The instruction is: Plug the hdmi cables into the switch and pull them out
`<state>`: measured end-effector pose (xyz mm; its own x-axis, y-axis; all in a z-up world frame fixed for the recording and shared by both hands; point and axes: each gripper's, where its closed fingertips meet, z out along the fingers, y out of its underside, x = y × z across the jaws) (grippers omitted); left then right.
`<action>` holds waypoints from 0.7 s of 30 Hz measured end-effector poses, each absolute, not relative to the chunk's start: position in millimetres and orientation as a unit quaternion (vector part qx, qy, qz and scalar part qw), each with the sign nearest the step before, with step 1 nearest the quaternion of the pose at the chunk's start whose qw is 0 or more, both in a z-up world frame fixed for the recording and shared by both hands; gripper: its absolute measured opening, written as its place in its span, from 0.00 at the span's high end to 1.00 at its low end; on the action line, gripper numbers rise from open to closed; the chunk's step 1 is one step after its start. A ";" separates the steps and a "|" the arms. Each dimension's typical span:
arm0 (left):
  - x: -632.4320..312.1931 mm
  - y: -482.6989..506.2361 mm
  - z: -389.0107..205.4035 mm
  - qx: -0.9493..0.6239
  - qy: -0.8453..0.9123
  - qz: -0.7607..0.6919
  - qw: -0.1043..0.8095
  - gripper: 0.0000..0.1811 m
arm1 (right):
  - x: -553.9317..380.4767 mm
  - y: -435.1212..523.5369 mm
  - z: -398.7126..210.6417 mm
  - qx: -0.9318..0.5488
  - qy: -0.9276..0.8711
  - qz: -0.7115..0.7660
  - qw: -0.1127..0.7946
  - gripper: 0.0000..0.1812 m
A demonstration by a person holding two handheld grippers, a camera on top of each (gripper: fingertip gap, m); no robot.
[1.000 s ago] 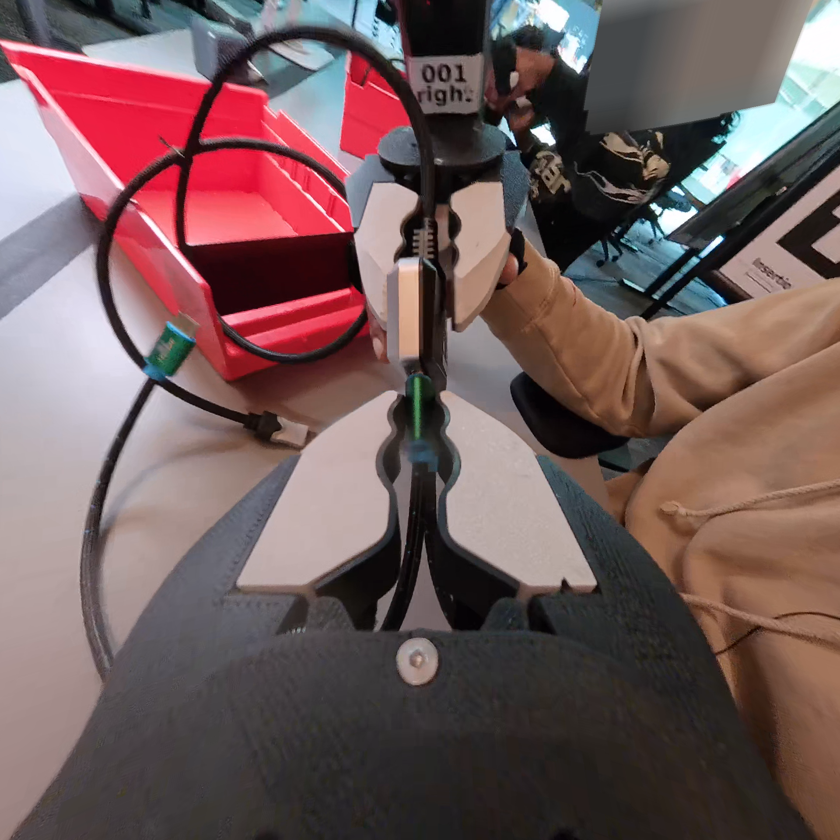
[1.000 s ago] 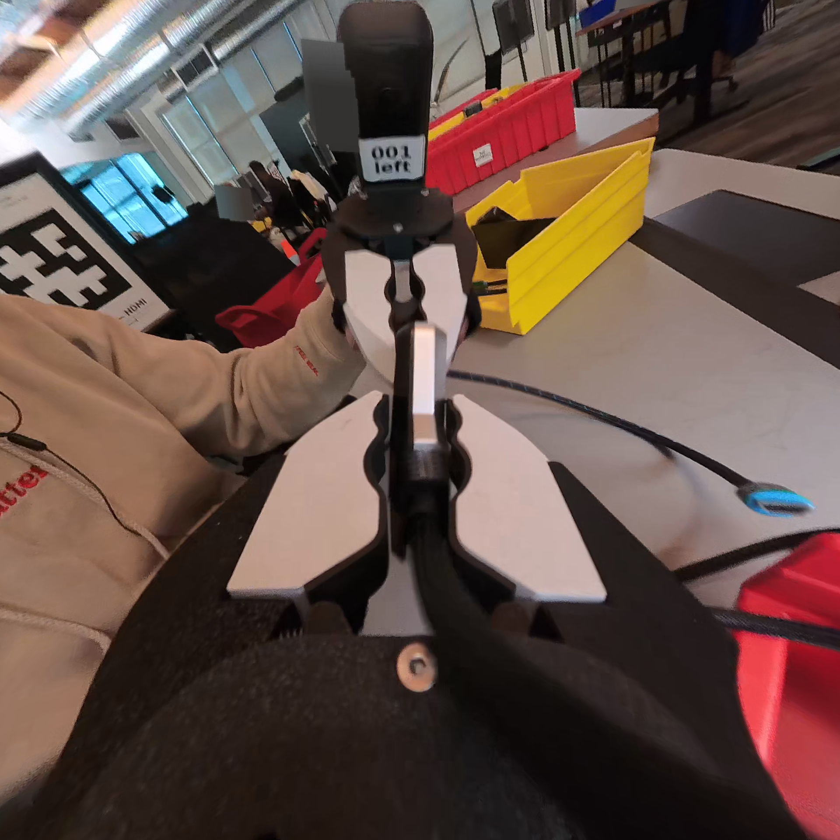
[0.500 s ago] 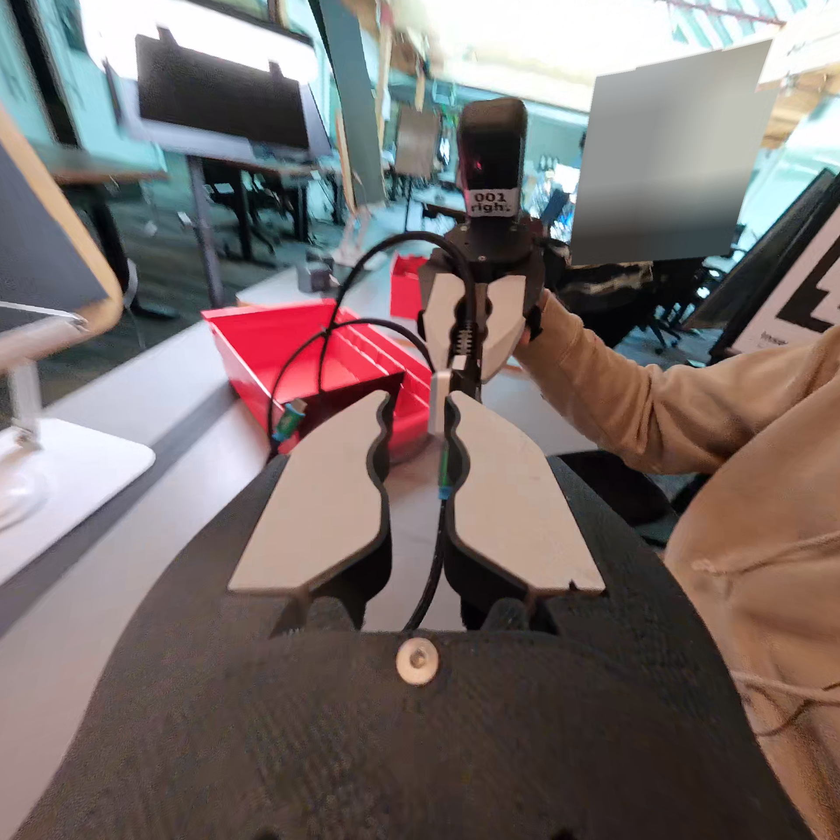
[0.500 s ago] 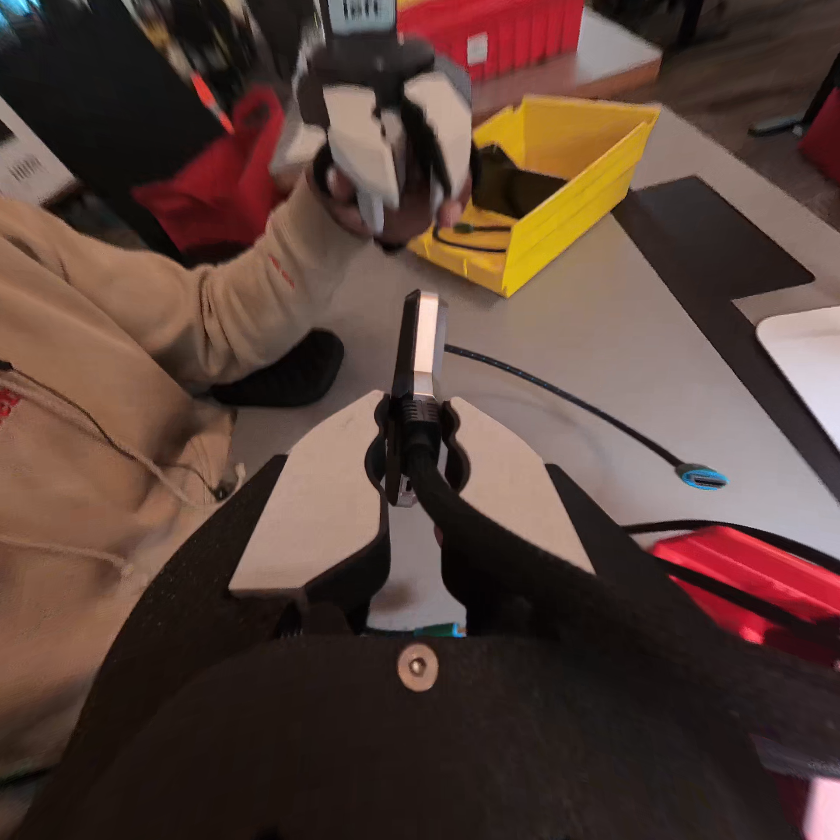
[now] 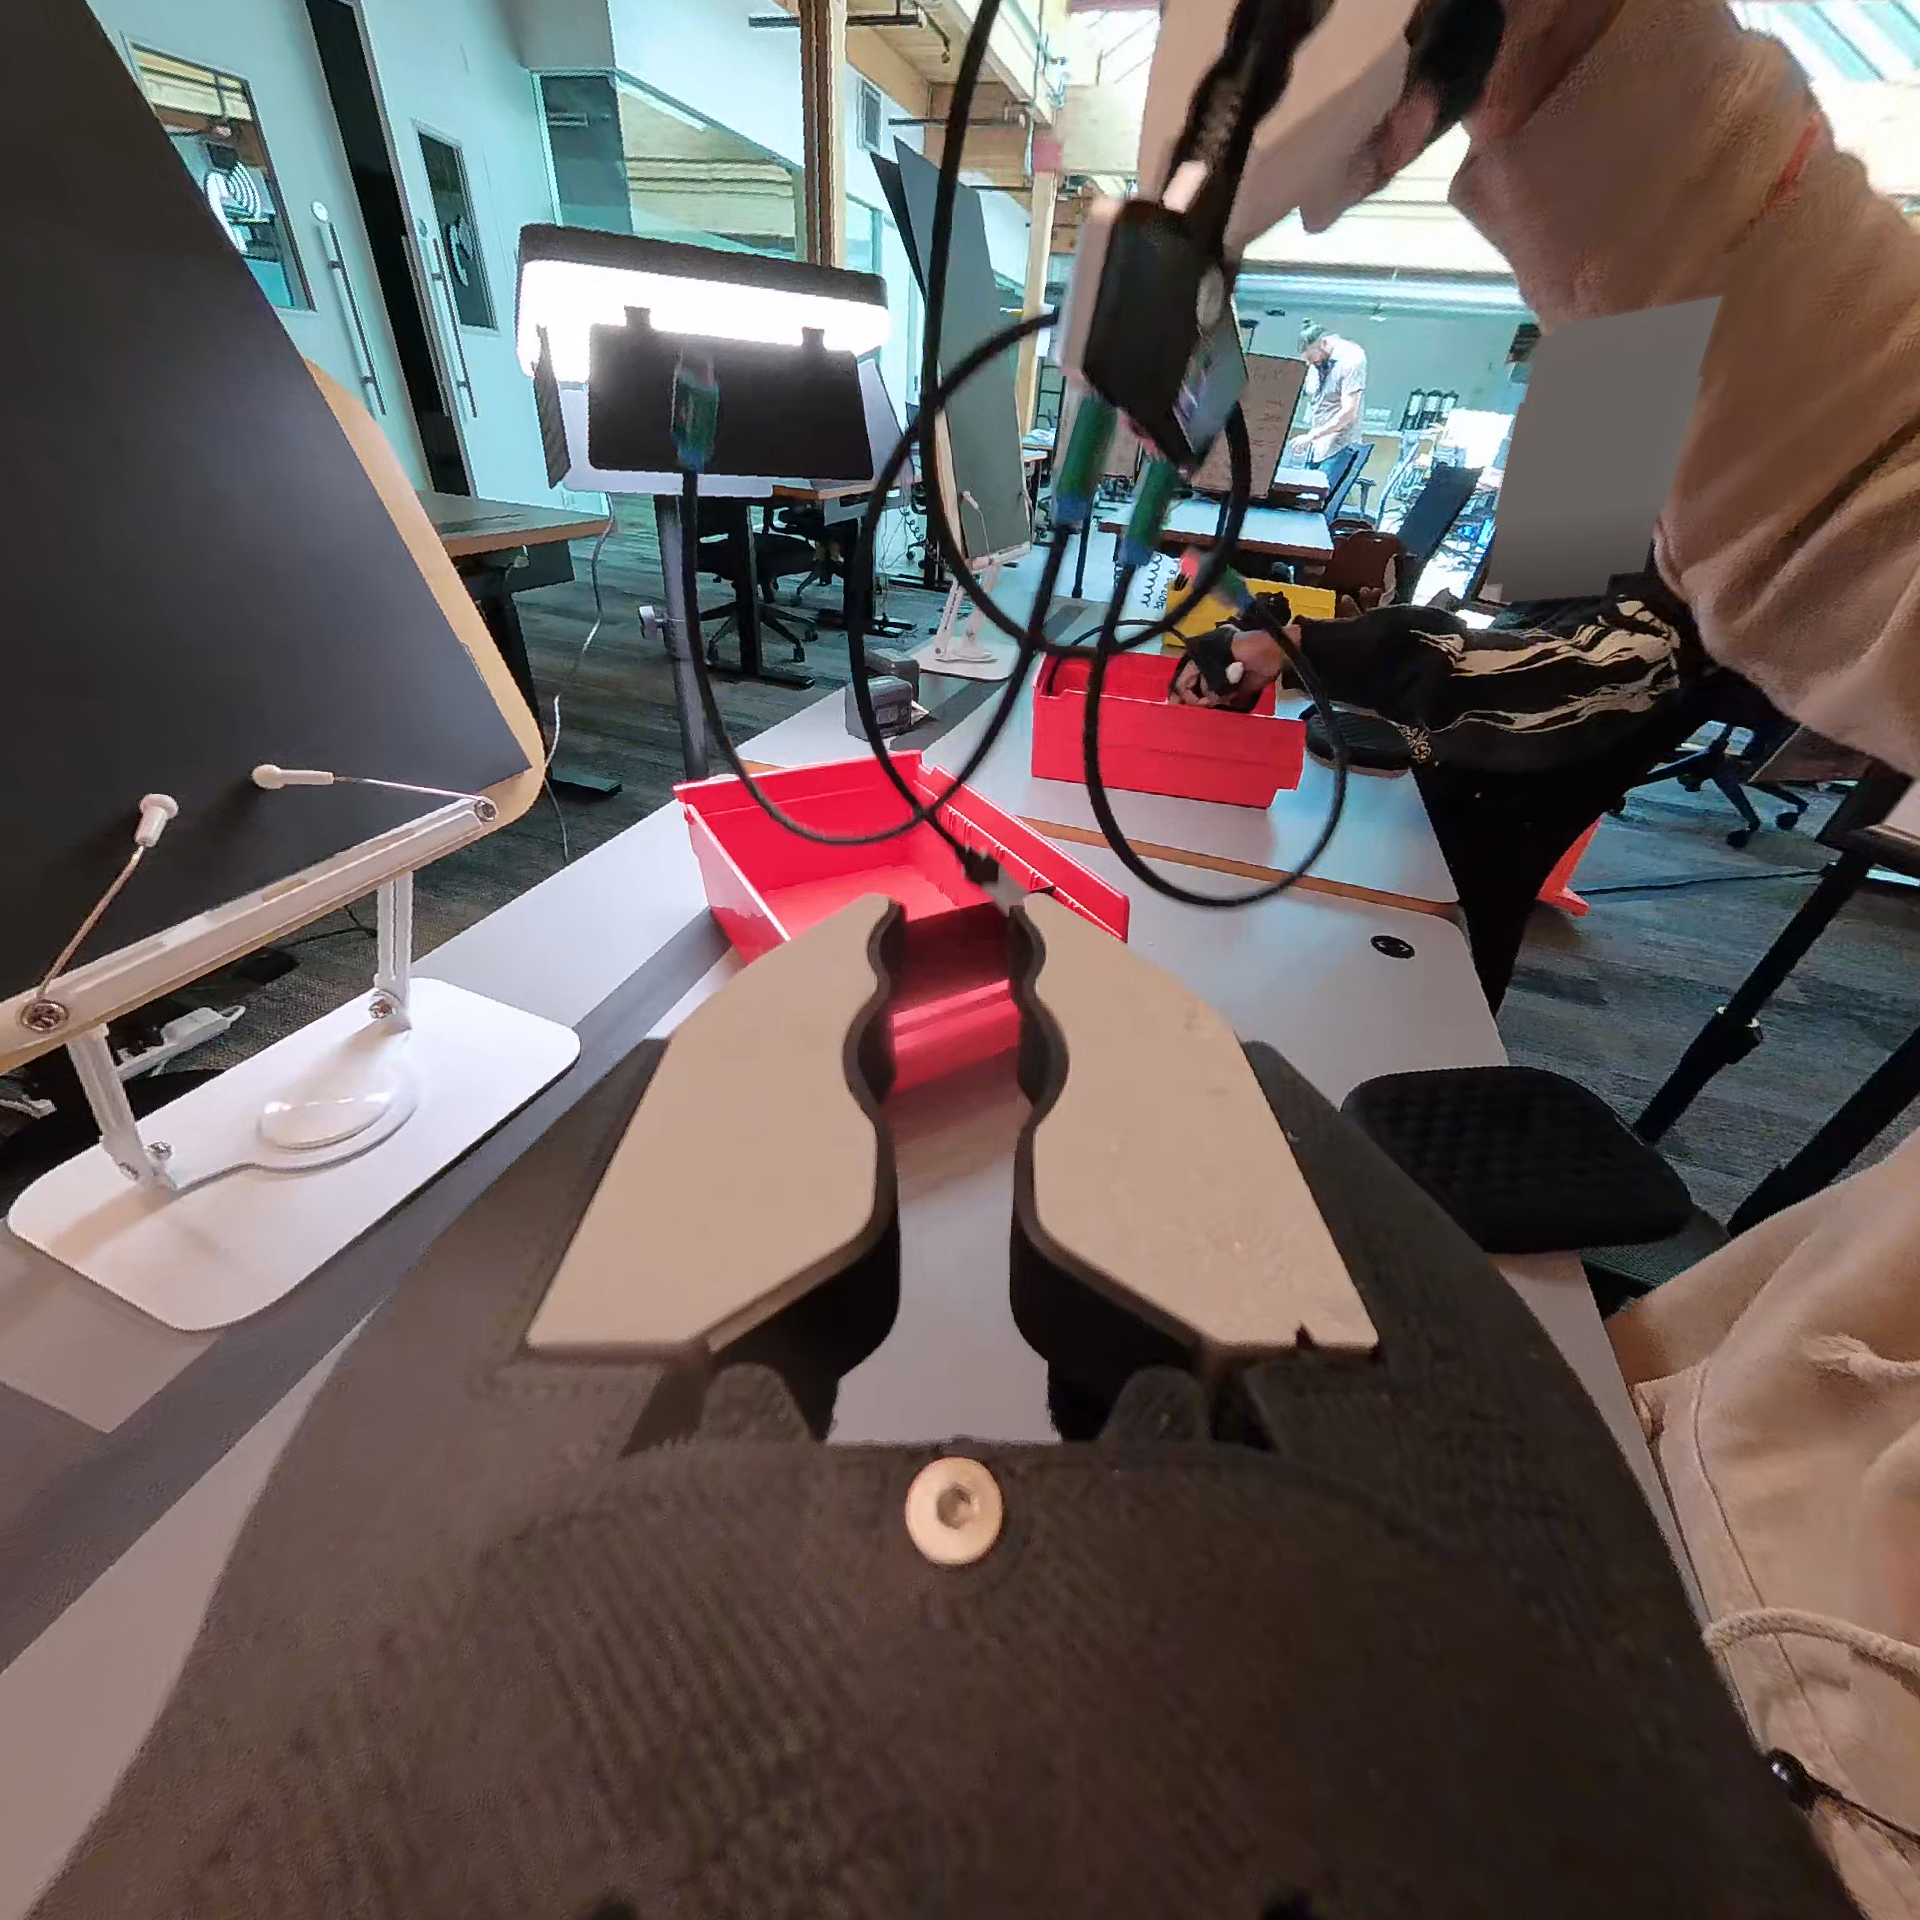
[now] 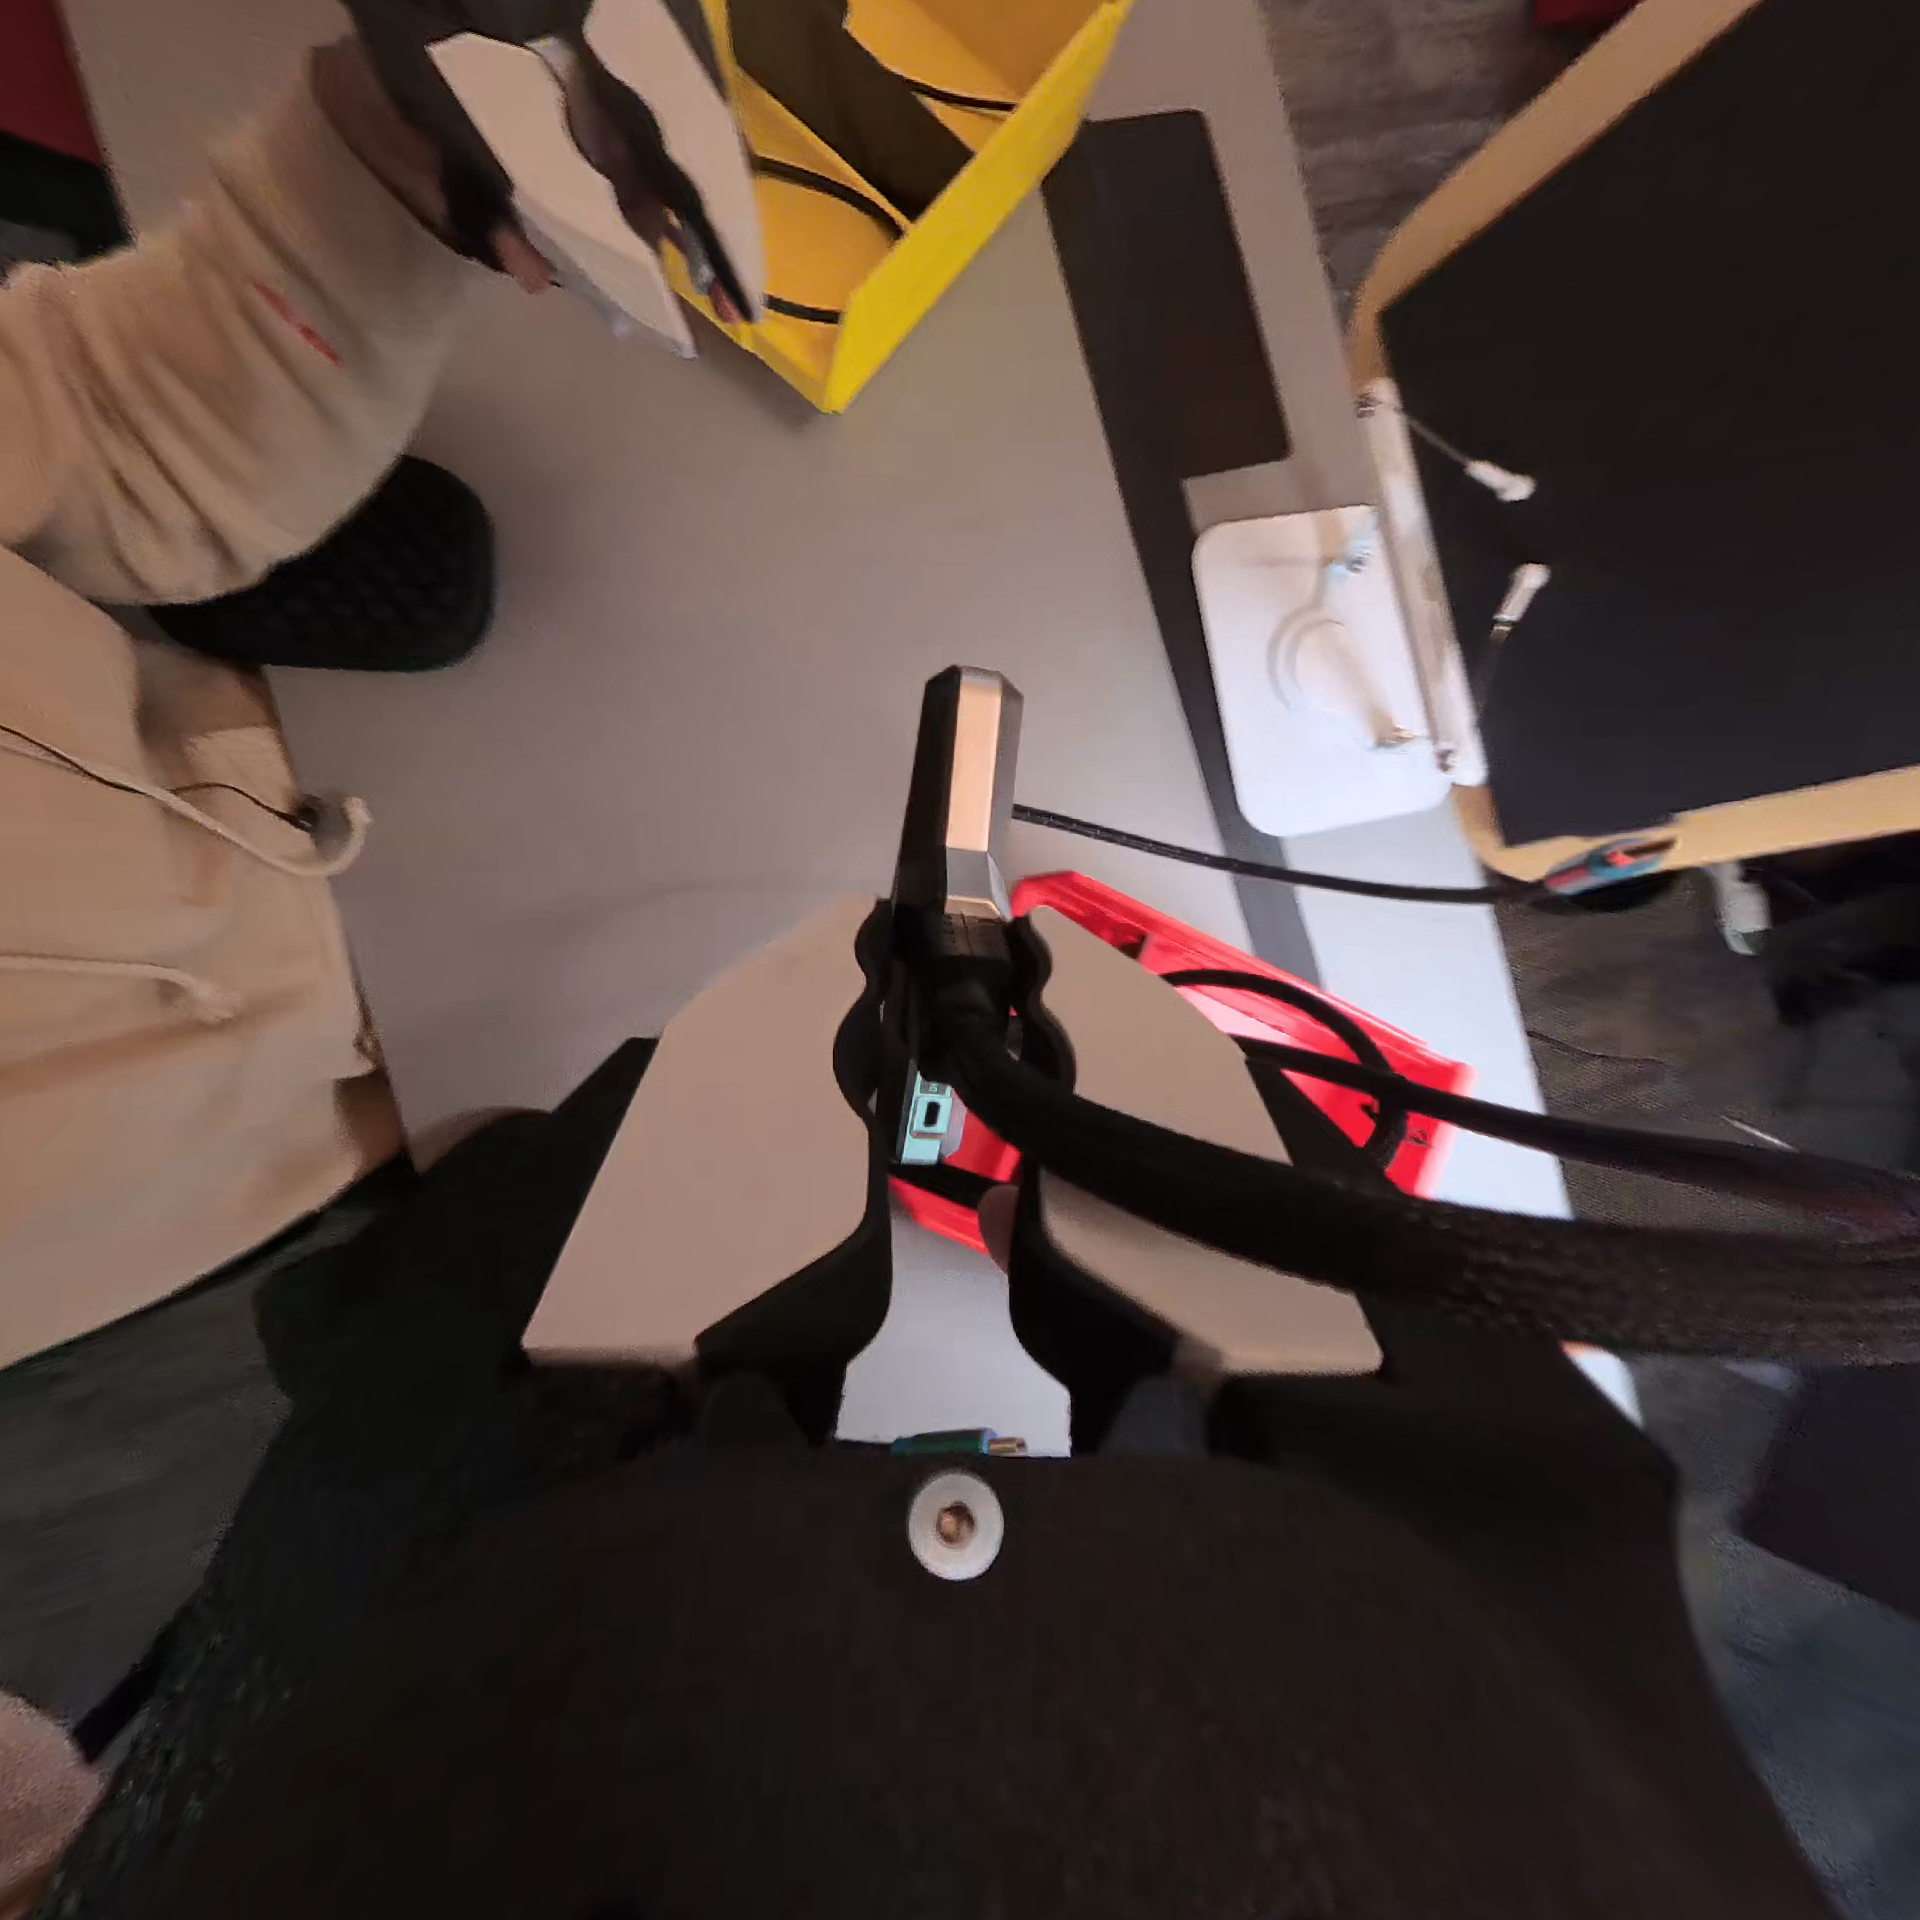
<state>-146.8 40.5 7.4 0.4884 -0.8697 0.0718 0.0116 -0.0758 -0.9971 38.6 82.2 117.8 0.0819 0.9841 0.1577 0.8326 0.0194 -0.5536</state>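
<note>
We see the left claw [image 5: 951, 935] spread, with nothing between its fingers, hovering just short of the red bin [image 5: 831, 862] on the grey table [image 5: 1299, 966]. The right claw [image 6: 951, 935] is pressed together on the switch [image 6: 961, 790], pinching it by the end where a thick black braided cable [image 6: 1351, 1216] runs in. In the left wrist view the switch [image 5: 1158, 343] hangs high above the red bin, with green-ended hdmi cables [image 5: 1081, 457] plugged into its lower edge and looping down in black arcs toward the bin. One more green plug [image 5: 694, 410] dangles free, left of the switch. A yellow bin [image 6: 935, 187] sits on the table well beyond the red bin [image 6: 1247, 1039].
</note>
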 end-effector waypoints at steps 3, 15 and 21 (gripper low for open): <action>-146.9 37.6 9.9 -0.629 0.342 -0.372 0.591 0.90 | 54.9 110.1 141.6 -0.699 -0.649 0.091 0.286 0.88; -145.6 32.4 9.1 -0.631 0.357 -0.350 0.594 0.91 | 110.8 251.8 40.1 -0.719 -0.606 -0.058 0.335 0.87; -149.1 42.4 -1.2 -0.644 0.350 -0.353 0.582 0.92 | 128.1 258.3 -67.8 -0.742 -0.603 -0.035 0.290 0.88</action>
<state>-149.1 42.4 -1.2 0.5068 -0.8608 0.0468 -0.0394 -0.0773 -0.9962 128.1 258.3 -67.8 0.2706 0.8744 0.4026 0.9155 -0.1044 -0.3886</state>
